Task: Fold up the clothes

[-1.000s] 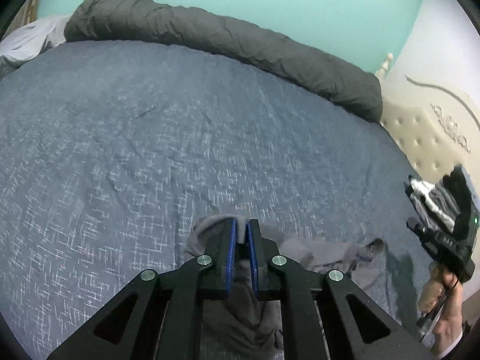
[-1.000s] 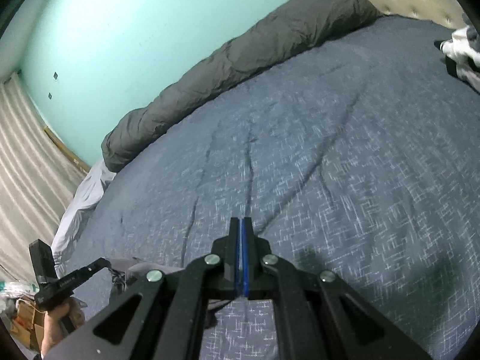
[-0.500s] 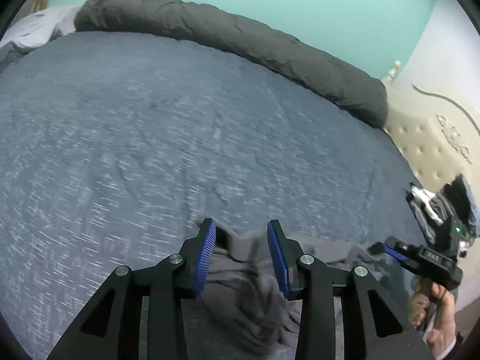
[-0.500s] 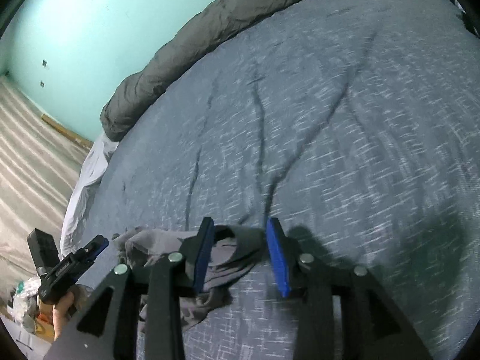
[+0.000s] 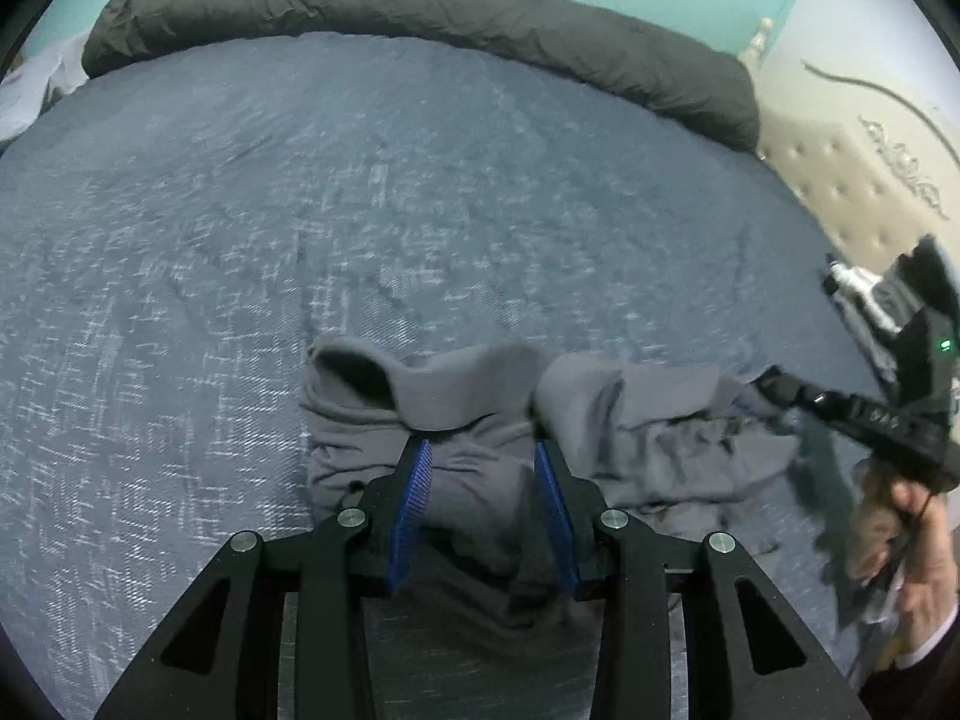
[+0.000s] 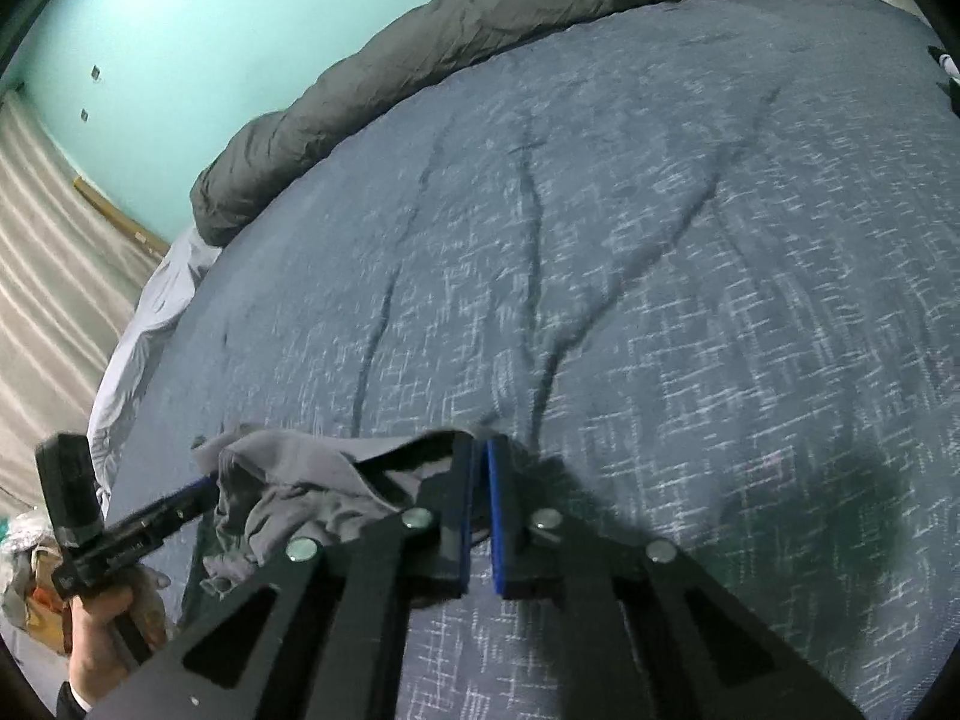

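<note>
Left wrist view: grey garment [image 5: 600, 420] crumpled on the bed [image 5: 300, 210] at 6 o'clock. Left gripper [image 5: 483, 480] apart, cloth loose between its jaws. Right gripper [image 6: 478, 468], just closing, pinches the garment's edge. Risk: thin pinch slips under tension. Dark duvet [image 5: 480, 12] at 12 o'clock, well apart; nothing obstructs.

L gripper [image 5: 483, 456]: a sec ago it was clamped on the grey garment [image 5: 630, 438]; its jaws have since opened, blue pads apart, and it sits lower over the cloth, which lies loose between the pads. Garment went from a bunched lump hanging off the L jaws to a wider spread on the blue bedspread [image 5: 300, 210]. R gripper [image 6: 479, 450]: was shut over bare bedspread, opened half a sec ago, jaws just closed again, now pinching the garment's edge.
</note>
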Available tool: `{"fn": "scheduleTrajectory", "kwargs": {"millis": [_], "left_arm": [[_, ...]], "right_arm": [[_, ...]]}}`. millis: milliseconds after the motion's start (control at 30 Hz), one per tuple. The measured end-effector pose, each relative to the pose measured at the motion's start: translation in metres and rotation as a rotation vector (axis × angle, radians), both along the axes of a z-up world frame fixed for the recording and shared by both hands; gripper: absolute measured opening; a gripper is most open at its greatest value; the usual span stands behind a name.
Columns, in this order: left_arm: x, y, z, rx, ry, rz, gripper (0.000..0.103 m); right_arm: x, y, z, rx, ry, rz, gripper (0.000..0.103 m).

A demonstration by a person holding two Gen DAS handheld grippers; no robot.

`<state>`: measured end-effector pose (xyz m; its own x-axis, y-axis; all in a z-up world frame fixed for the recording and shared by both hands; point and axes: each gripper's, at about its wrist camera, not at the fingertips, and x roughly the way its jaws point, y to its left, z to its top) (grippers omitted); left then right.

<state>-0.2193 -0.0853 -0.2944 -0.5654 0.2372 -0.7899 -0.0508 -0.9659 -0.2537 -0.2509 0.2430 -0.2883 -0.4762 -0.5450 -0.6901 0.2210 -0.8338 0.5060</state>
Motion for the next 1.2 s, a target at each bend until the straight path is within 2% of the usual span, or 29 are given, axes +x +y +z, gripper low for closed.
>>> {"fn": "scheduleTrajectory", "kwargs": {"millis": [133, 233, 333, 433, 600, 733, 867, 1033, 1100, 1200], "left_arm": [[-0.001, 0.002, -0.006, -0.020, -0.013, -0.012, 0.037], [0.001, 0.006, -0.006, -0.056, -0.013, -0.032, 0.011], [0.006, 0.007, 0.000, -0.073, 0.010, -0.044, 0.006], [0.013, 0.001, 0.011, -0.077, 0.049, -0.037, 0.005], [0.032, -0.025, 0.041, 0.006, 0.119, 0.008, 0.005], [0.054, -0.038, 0.057, 0.021, 0.145, 0.038, 0.005], [0.070, -0.047, 0.051, 0.009, 0.110, 0.064, 0.005], [0.076, -0.057, 0.016, 0.005, -0.033, 0.079, 0.006], [0.080, -0.056, 0.016, -0.001, -0.032, 0.082, 0.006], [0.082, -0.054, 0.027, -0.009, 0.019, 0.091, 0.008]], "right_arm": [[-0.002, 0.004, 0.003, -0.015, 0.008, -0.010, 0.003], [-0.001, 0.005, 0.005, -0.024, 0.015, -0.011, 0.003], [-0.003, 0.005, 0.008, -0.031, 0.024, -0.018, 0.003], [-0.002, 0.006, 0.013, -0.042, 0.034, -0.029, 0.003], [0.001, 0.012, 0.022, -0.071, 0.057, -0.051, 0.003], [0.007, 0.016, 0.032, -0.075, 0.081, -0.067, 0.003], [0.012, 0.015, 0.032, -0.062, 0.075, -0.067, 0.003], [0.016, 0.012, 0.031, -0.046, 0.060, -0.052, 0.003], [0.020, 0.013, 0.030, -0.036, 0.054, -0.044, 0.003], [0.022, 0.015, 0.028, -0.035, 0.040, -0.041, 0.003]]}}
